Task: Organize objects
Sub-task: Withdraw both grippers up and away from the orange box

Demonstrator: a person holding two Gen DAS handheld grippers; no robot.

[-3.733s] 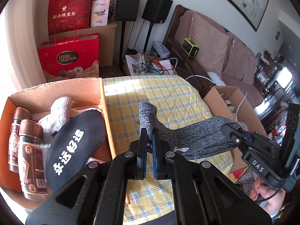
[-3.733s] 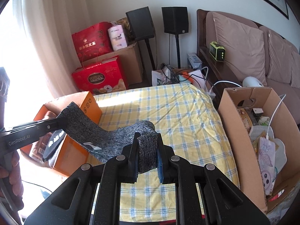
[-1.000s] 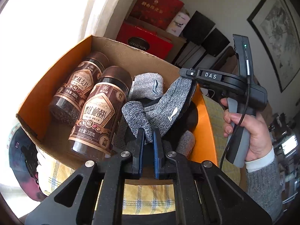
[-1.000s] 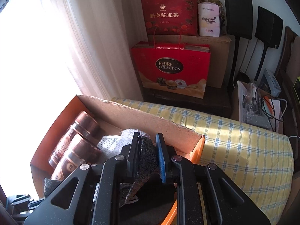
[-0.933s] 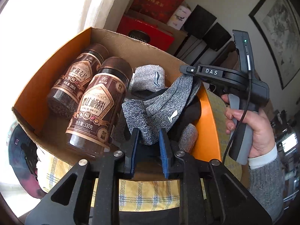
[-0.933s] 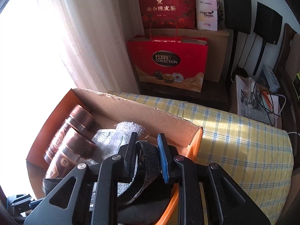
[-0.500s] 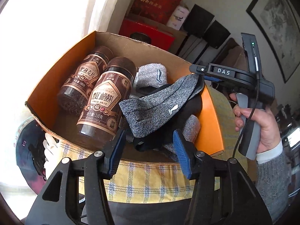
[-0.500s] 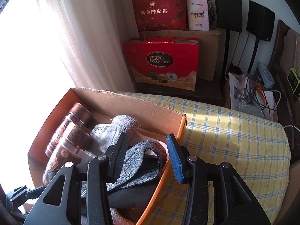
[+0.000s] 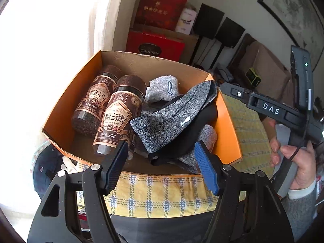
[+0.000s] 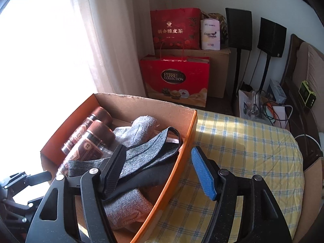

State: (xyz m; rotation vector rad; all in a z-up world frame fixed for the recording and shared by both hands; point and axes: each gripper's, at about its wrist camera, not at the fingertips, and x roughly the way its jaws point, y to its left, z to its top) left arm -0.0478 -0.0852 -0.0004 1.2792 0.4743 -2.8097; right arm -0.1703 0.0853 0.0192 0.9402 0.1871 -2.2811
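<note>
A: Where is the grey sock (image 9: 174, 119) recorded?

B: It is recorded inside the orange cardboard box (image 9: 226, 121), draped across a black padded item (image 9: 194, 133) and other grey socks. Its cuff end is laid toward the box's right wall, and its other end is seen beside the nearer of two brown jars (image 9: 119, 115). In the right wrist view the same sock (image 10: 154, 147) is seen lying loose on the pile, with the box rim (image 10: 182, 158) just beside it.

A: How is the left gripper (image 9: 162, 166) noted?

B: Its jaws are noted as opening and already spread wide. No pad is pressed on the sock; the fingers (image 9: 206, 170) are seen over the box's near edge, apart from the fabric.

A: And the right gripper (image 10: 158, 170)?

B: Its jaws are likewise opening and set wide. Nothing is clamped. The black finger (image 10: 113, 168) is seen over the box contents and the blue-padded one over the yellow checked cloth (image 10: 243, 151); the box's orange wall is seen between them. In the left wrist view that tool is seen held in a hand (image 9: 297, 162) to the right of the box.

A: Surroundings?

B: The box is recorded as resting on the checked cloth. Red gift bags (image 10: 176, 79) are noted behind it, near a pale curtain (image 10: 105, 40).
</note>
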